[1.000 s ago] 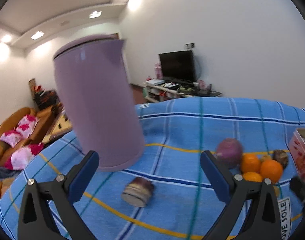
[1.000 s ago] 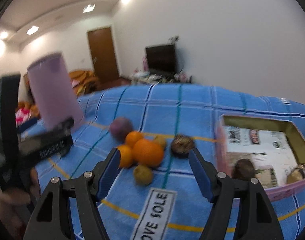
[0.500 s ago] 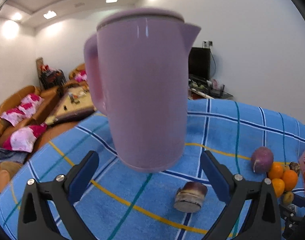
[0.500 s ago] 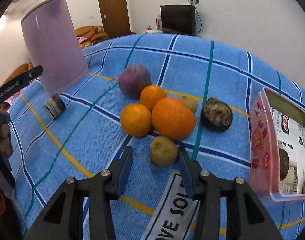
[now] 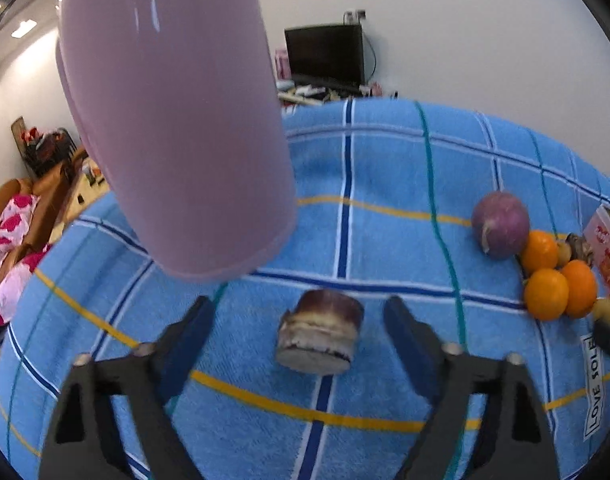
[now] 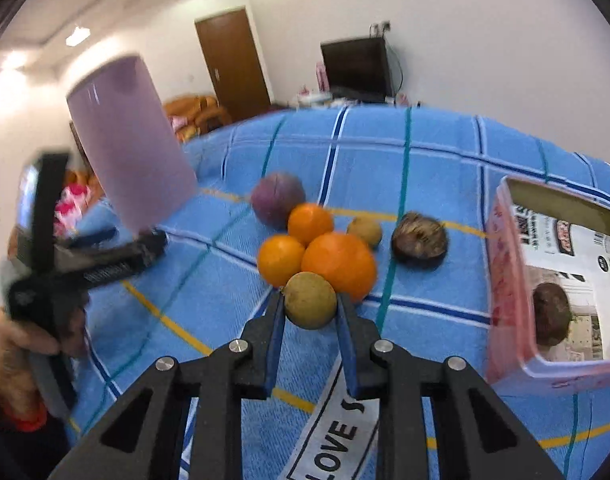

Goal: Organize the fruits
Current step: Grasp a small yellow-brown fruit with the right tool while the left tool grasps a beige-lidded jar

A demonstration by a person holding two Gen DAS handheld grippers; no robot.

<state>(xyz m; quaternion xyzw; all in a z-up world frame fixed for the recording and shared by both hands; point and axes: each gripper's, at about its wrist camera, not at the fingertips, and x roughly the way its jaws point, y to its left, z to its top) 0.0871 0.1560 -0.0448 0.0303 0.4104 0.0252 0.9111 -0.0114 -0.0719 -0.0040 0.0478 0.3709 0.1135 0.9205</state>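
**A:** Where does the right gripper (image 6: 309, 312) stand?

**B:** Clamped on the small brownish-green fruit (image 6: 309, 300), low centre of the right wrist view. Both blue pads press its sides, and the fruit sits touching the big orange (image 6: 339, 266) just behind it.

**A:** And where does it need to go?

**B:** My guess is the pink box (image 6: 505, 280), at the right edge of that frame, with a dark fruit already inside. Its near wall stands between the fruit and the opening, so the fruit likely has to be lifted over it. The blue checked cloth (image 6: 425, 168) between is bare.

**A:** The left gripper (image 5: 297, 332)?

**B:** Its jaws have just been closing but are apart, not touching anything. The cut purple-skinned piece (image 5: 319, 338) lies between them, lower centre, flat cut face toward the camera.

**A:** Any crowding there?

**B:** The lilac jug (image 5: 173, 120) looms in the upper left, close behind the left finger. To the right the cloth is open up to the fruit pile.
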